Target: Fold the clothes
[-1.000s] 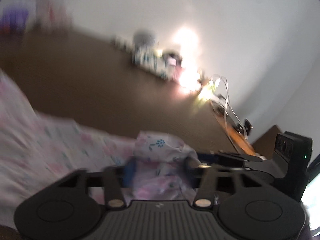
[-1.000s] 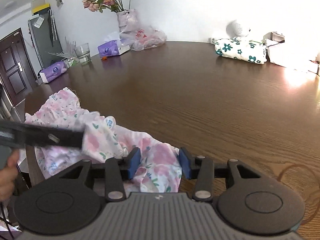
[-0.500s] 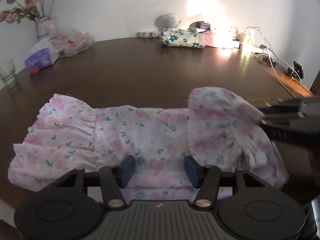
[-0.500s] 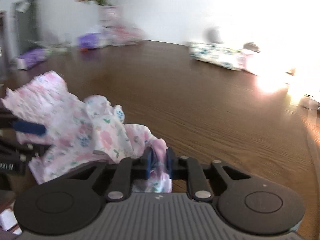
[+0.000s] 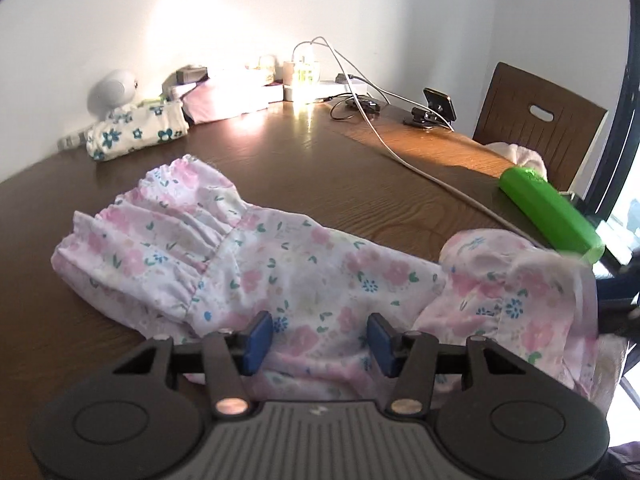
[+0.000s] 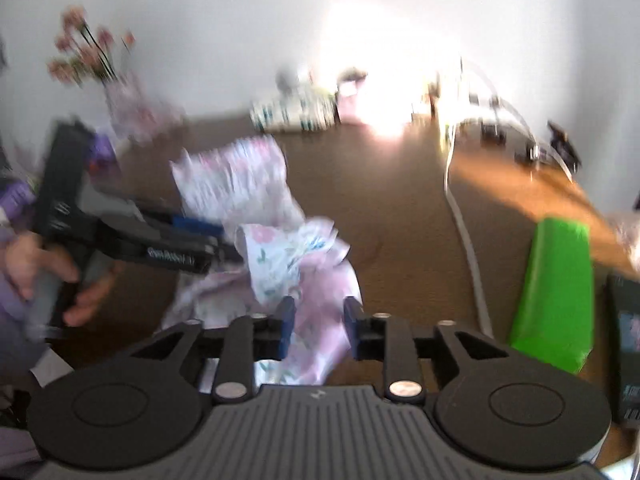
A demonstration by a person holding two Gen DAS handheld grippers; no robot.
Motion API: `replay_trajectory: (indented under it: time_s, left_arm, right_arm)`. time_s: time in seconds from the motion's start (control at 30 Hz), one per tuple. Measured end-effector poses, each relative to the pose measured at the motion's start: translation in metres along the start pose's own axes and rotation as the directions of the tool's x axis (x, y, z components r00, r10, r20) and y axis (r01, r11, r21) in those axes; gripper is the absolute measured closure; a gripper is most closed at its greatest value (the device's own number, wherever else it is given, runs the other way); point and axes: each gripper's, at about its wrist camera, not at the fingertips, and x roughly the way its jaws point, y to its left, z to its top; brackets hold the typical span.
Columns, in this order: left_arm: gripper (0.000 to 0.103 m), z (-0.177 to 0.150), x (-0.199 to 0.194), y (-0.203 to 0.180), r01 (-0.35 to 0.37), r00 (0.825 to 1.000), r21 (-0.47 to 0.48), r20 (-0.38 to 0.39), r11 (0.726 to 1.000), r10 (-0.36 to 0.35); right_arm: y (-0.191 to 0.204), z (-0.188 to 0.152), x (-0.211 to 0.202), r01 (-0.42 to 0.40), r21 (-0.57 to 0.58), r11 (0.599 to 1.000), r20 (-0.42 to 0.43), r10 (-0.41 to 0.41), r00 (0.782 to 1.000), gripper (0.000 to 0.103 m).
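Both the left gripper (image 5: 318, 338) and right gripper (image 6: 318, 326) stand wide, empty, over the floral garment (image 5: 280, 276) at frame centre; smooth flat before regripping 1 edge.

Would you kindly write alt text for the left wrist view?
A pink floral garment lies stretched across a dark wooden table, with the open left gripper just above its near edge. A green box sits right.

The left gripper (image 5: 318, 338) has a black ribbed body, two round discs, silver screws and blue finger pads (image 5: 259, 336). The right gripper (image 6: 318, 326) looks alike. A bare hand (image 6: 44, 272), seemingly lilac-sleeved, is blurred.
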Motion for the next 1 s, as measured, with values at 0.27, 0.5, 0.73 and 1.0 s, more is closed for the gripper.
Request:
replay_trajectory:
  time_s: [0.27, 0.5, 0.73, 1.0]
  left_arm:
    - [0.042, -0.025, -0.072, 0.036, 0.124, 0.983, -0.193, 0.157, 0.973, -0.094]
    - [0.047, -0.027, -0.041, 0.034, -0.102, 0.992, -0.307, 0.046, 0.946, 0.121]
    - [0.077, -0.011, -0.011, 0.047, -0.188, 0.979, -0.276, 0.029, 0.943, 0.203]
    - [0.074, -0.001, -0.002, 0.037, -0.215, 0.971, -0.282, 0.039, 0.935, 0.235]
  right_arm:
    - [-0.015, 0.009, 0.028, -0.165, -0.019, 0.986, 0.029, 0.165, 0.986, 0.058]
    - [0.009, 0.003, 0.053, -0.060, -0.038, 0.997, -0.033, 0.058, 0.998, 0.076]
    - [0.035, -0.005, 0.071, 0.044, -0.065, 0.997, -0.093, -0.050, 0.994, 0.078]
    - [0.046, -0.009, 0.046, -0.066, -0.031, 0.997, -0.142, 0.061, 0.988, 0.065]
